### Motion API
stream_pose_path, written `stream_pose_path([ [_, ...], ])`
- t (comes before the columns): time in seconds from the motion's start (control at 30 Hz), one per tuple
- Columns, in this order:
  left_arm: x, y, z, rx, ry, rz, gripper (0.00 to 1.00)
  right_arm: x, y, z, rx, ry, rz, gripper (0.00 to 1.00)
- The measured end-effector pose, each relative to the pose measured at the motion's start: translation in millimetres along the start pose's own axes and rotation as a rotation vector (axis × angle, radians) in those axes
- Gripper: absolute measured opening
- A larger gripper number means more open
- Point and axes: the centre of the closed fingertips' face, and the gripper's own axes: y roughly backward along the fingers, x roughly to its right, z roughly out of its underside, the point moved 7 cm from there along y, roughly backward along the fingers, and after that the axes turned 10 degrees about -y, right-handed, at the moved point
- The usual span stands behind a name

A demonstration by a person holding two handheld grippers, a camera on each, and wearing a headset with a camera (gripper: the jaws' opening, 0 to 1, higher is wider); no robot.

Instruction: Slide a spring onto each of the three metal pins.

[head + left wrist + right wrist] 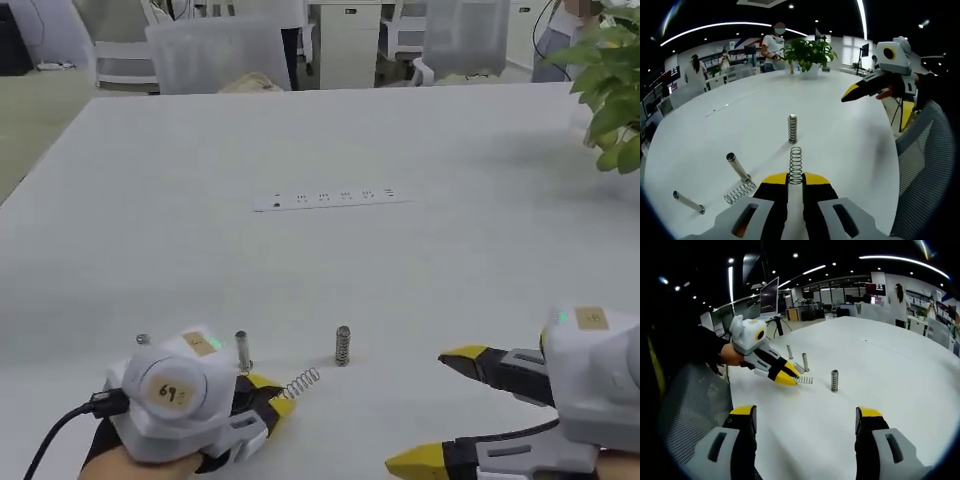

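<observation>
My left gripper (795, 179) is clenched on a spring (795, 162) by its end, just short of the sprung pin (792, 128). The right gripper (806, 411) is released and empty. I fear the overhang flexes and misses the bare pin (737, 167) left of it.

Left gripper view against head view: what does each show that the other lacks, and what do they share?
Left gripper view: a loose spring lying on the table by a bare pin. Head view: the right gripper with both jaws wide apart, and the cable off the left gripper. Shared: the held spring, the pin already carrying a spring, the plant.
</observation>
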Motion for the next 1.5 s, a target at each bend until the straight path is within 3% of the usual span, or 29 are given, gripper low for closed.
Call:
stream_pose_path([
  [0.4, 5.2, 33.8, -1.0, 0.020, -0.022, 0.023, 0.03, -5.2, 1.3, -2.9, -0.018, 0.021, 0.000, 0.80],
  [0.63, 8.1, 55.4, -3.5, 0.056, -0.019, 0.028, 0.03, -12.5, -1.2, -6.8, -0.032, 0.039, -0.014, 0.80],
  [1.17, 7.7, 82.9, -5.3, 0.130, -0.019, 0.018, 0.03, -28.6, -9.4, -25.7, -0.058, 0.105, -0.059, 0.78],
  [1.5, 11.7, 91.4, -5.1, 0.148, -0.033, 0.033, 0.03, -43.4, -25.0, -37.6, -0.068, 0.153, -0.122, 0.69],
])
